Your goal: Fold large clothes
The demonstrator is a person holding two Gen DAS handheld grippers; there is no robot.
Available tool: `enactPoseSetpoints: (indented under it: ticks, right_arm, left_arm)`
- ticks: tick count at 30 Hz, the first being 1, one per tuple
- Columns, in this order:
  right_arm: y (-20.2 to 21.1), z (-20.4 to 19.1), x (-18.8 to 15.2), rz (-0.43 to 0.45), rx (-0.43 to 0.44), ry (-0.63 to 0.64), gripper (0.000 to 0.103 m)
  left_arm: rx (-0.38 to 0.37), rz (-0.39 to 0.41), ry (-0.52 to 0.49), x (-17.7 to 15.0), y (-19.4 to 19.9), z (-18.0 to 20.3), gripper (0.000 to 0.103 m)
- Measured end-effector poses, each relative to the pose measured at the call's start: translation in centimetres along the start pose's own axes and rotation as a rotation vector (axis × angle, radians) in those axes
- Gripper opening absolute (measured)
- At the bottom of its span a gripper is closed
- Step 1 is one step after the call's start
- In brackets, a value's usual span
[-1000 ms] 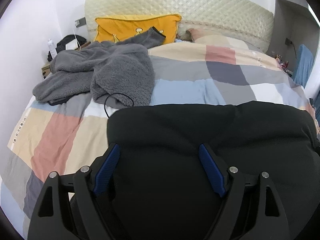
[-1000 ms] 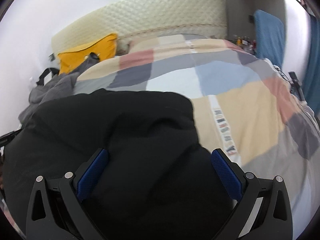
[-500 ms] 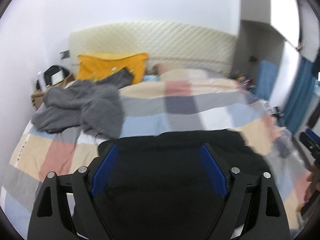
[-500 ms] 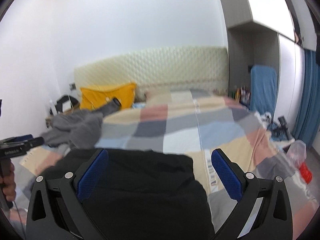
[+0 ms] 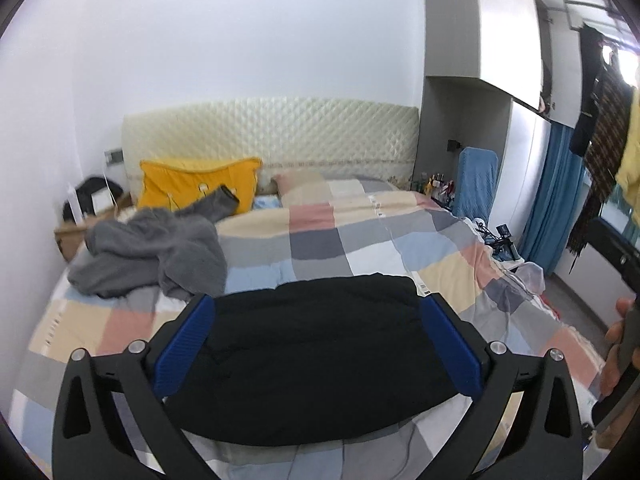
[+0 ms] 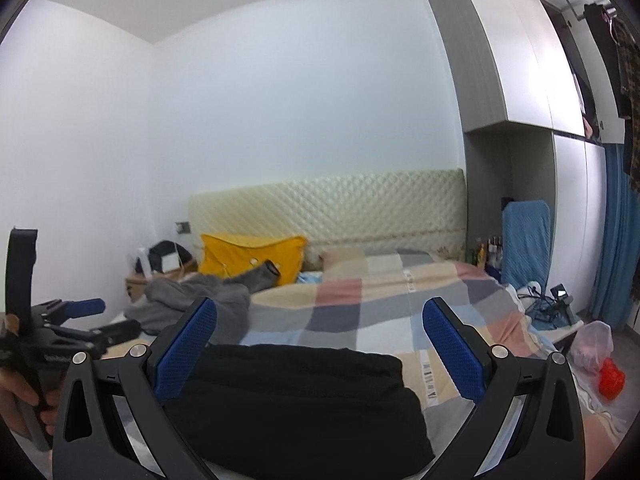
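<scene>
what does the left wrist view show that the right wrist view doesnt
Only the left wrist view shows the right hand at its right edge and the yellow garment hanging by the window.

Only the right wrist view shows the left hand-held gripper from the side, at its left edge, plus the red bag and clear plastic bag on the floor.

Both show the folded black garment on the checked duvet, the grey fleece, the yellow pillow and the quilted headboard.

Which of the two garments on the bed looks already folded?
The black garment, a flat, neat bundle near the bed's foot. The grey fleece lies crumpled beside the yellow pillow.
</scene>
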State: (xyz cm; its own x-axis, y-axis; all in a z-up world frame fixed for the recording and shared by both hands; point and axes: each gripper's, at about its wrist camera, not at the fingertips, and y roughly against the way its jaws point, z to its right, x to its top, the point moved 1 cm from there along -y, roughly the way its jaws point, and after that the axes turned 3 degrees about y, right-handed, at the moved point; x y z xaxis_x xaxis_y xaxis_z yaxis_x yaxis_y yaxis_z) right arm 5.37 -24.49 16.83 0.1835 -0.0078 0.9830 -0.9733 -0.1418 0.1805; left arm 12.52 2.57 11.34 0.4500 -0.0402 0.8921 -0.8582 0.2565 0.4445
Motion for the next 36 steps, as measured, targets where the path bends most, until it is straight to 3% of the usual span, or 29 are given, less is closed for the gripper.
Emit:
enactPoseSetpoints:
  ticks: [9, 17, 20, 26, 36]
  right_arm:
    - [4.7, -2.0, -0.9, 0.026, 0.039, -0.026, 0.103]
    - [7.0, -3.6, -3.3, 0.019, 0.037, -0.026, 0.103]
    - [7.5, -4.0, -4.6, 0.003, 0.009, -0.023, 0.103]
    - [7.6, -3.8, -6.8, -0.056, 0.002, -0.037, 0.103]
    - [6.2, -4.5, -10.9, -0.173, -0.013, -0.018, 0.103]
  left_arm:
    - [0.022, 0.098, -0.052, -1.9, 6.2, 2.1, 0.103]
    - [-0.022, 0.126, 0.006, -4.0, 8.6, 3.9, 0.103]
    - [-0.030, 0.101, 0.018, -4.8, 8.4, 4.2, 0.103]
    - [0.059, 0.048, 0.027, -6.9, 8.2, 4.6, 0.103]
    - [0.127, -0.077, 0.035, -10.9, 5.5, 4.4, 0.103]
